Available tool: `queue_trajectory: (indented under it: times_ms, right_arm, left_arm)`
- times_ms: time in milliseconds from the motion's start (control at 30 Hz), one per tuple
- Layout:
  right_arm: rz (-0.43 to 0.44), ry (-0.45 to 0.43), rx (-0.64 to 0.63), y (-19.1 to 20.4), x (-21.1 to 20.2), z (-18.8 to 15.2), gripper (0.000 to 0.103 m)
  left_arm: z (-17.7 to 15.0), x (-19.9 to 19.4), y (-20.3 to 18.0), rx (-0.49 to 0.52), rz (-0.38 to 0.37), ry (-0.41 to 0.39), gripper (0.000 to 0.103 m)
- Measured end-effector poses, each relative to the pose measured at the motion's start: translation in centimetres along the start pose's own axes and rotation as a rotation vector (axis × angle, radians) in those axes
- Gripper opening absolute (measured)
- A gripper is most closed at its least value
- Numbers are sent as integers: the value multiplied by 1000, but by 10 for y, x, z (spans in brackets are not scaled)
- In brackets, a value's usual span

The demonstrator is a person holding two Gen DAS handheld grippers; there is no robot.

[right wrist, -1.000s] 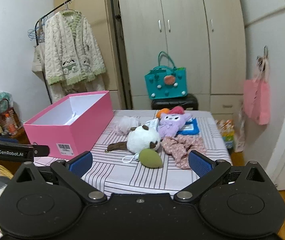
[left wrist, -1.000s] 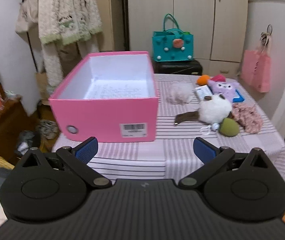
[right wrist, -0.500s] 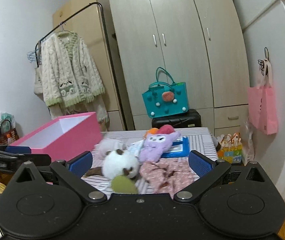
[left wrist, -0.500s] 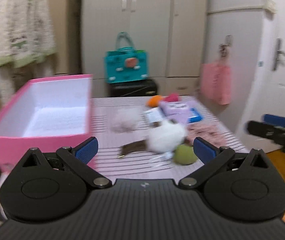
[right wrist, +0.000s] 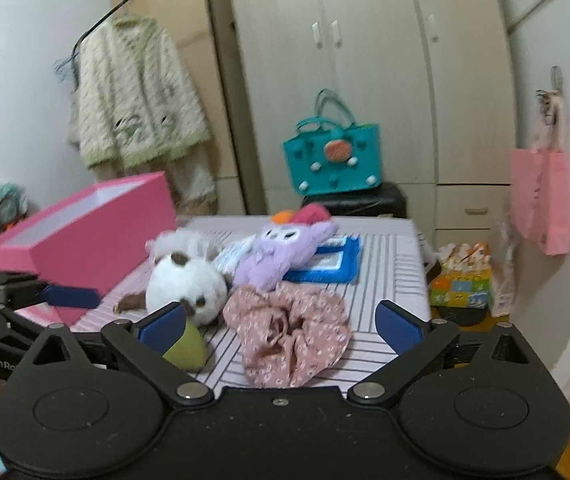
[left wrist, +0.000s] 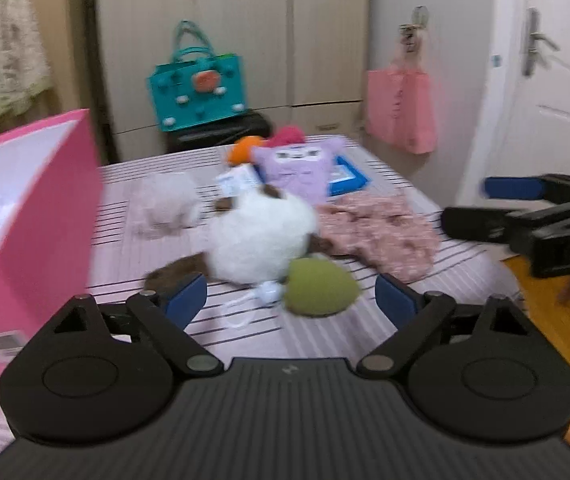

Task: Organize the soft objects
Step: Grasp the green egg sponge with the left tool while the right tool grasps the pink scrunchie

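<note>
Left wrist view, white plush (left wrist: 259, 238), brown tail pointing left

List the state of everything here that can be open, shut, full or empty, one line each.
Pink box: lid off, nothing seen inside.
Wardrobe doors: shut.
Teal tote bag: upright, open-topped.
Left gripper: jaws closing, gripping nothing.
Right gripper: jaws open, empty.

Beige wardrobe (right wrist: 369, 80) at back, white door (left wrist: 557, 80) rt, wood floor (left wrist: 541, 304), clothes rail (right wrist: 125, 8) lt.
</note>
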State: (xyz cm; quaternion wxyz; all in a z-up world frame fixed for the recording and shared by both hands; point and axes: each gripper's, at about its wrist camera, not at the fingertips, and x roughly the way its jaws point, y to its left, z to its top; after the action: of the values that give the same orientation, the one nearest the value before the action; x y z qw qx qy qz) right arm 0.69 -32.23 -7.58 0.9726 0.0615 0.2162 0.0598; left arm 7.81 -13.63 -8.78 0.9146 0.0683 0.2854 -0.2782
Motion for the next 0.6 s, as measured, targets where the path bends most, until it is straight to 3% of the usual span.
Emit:
queue_trajectory:
  times_ms: [67, 167, 400, 600]
  right_arm:
    - [23, 20, -17, -2, 7, -3, 99]
    - [43, 50, -34, -6, 20, -5, 98]
    - [89, 112, -39, -15, 48, -5, 97]
    - [136, 158, -60, -20, 66, -4, 96]
  left_arm:
    - [-3, 5, -6, 13, -24, -16, 90]
    - [-6, 9, -19, 84, 10, -46, 90]
    - [-8, 31, -26, 111, 35, 22, 66]
    - [-7, 34, -32, 138, 46, 26, 62]
